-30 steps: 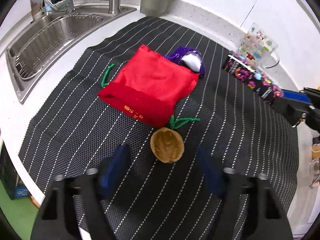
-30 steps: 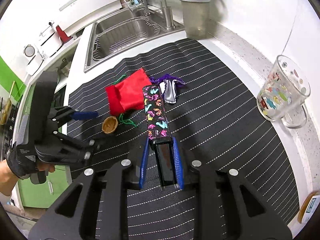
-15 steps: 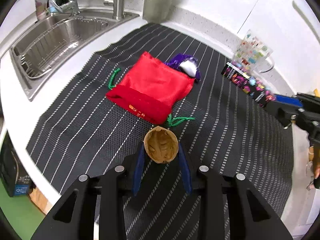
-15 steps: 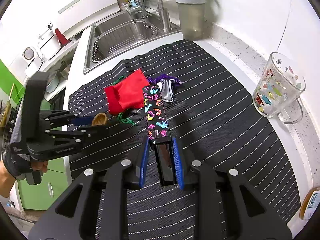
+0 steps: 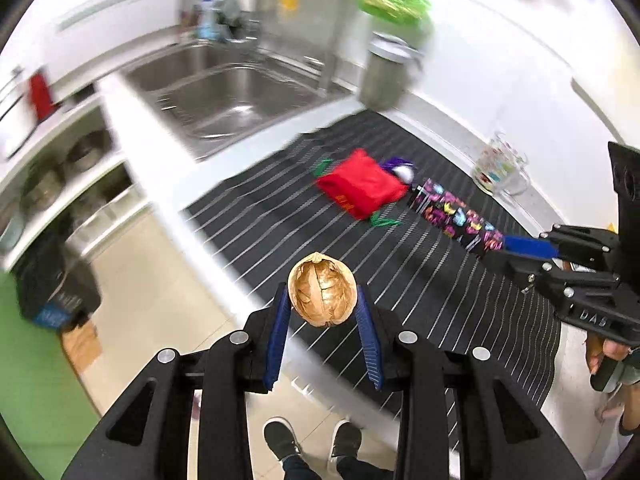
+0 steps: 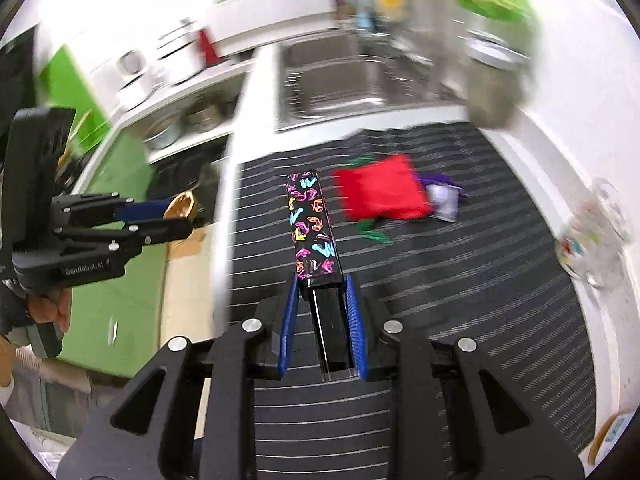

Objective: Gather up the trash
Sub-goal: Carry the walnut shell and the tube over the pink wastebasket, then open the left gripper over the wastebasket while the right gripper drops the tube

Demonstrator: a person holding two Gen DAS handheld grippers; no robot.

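The left claw (image 5: pixel 322 312) is pinching a walnut shell (image 5: pixel 322 295) between its blue pads (image 5: pixel 277 340), the shell's hollow side facing the camera. Its jaws have just been closing, and the shell is sitting between them, pressed from both sides. In the left wrist view the shell is hanging off the bench (image 5: pixel 152 132), over its white front edge, with tiled floor (image 5: pixel 148 300) and a person's shoes (image 5: pixel 312 440) showing below. In the right wrist view the same shell (image 6: pixel 181 207) is showing at the tip of the left claw (image 6: pixel 176 216), out past the bench edge to the left.

The right claw (image 6: pixel 322 292) is pinching a black box (image 6: pixel 314 224) printed with bright squiggles, gripping its plain black end between the blue pads (image 6: pixel 354 320). The printed end is sticking forward over the striped mat (image 6: pixel 440 280). From the left wrist view, the box (image 5: pixel 456 216) is reaching out from the right claw (image 5: pixel 500 246) above the mat (image 5: pixel 280 216).

On the mat a red pouch (image 6: pixel 382 192) with green cord (image 6: pixel 374 234) is lying flat, a purple pouch (image 6: pixel 444 196) touching its far side. A printed glass mug (image 5: pixel 500 168) is standing on the bench beside the mat, near the wall. A steel sink (image 5: pixel 236 92) is lying beyond the mat, and a lidded grey container (image 5: pixel 384 76) is standing just beside it. Both views are blurred toward the background.
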